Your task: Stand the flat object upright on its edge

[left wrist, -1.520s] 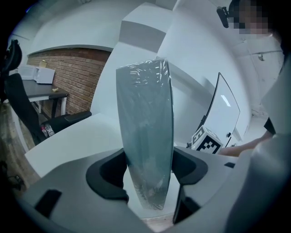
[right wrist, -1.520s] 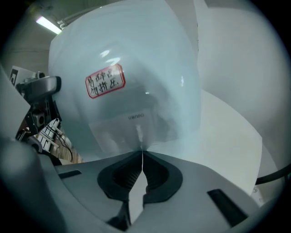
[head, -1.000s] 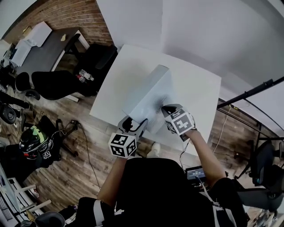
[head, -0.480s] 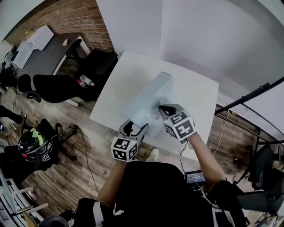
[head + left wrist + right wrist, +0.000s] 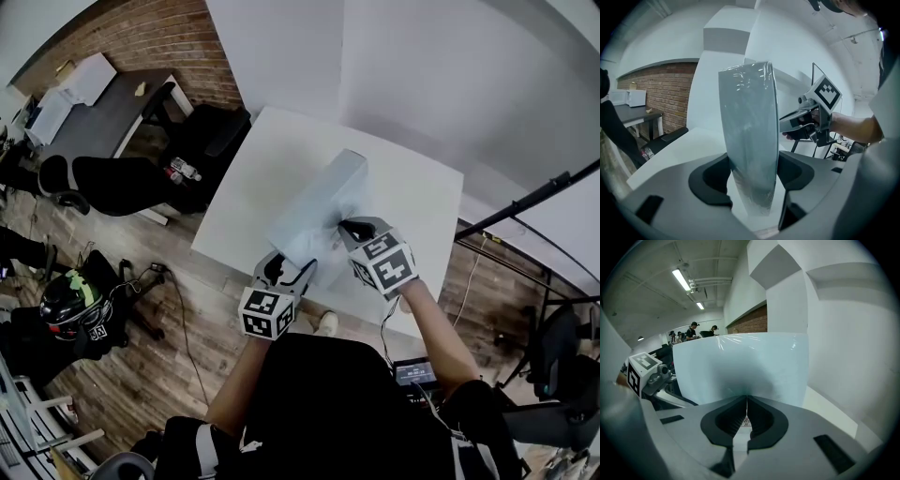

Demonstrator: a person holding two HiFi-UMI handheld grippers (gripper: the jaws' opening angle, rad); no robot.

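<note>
Where panel sits, chair flanks table.

left of the left gripper lies a wood-plank floor, with black office chairs and a dark desk by a brick wall. ahead of both grippers the white surface meets a plain white wall; right of the right gripper a black pole slants, and strip lights glow on the ceiling.
</note>
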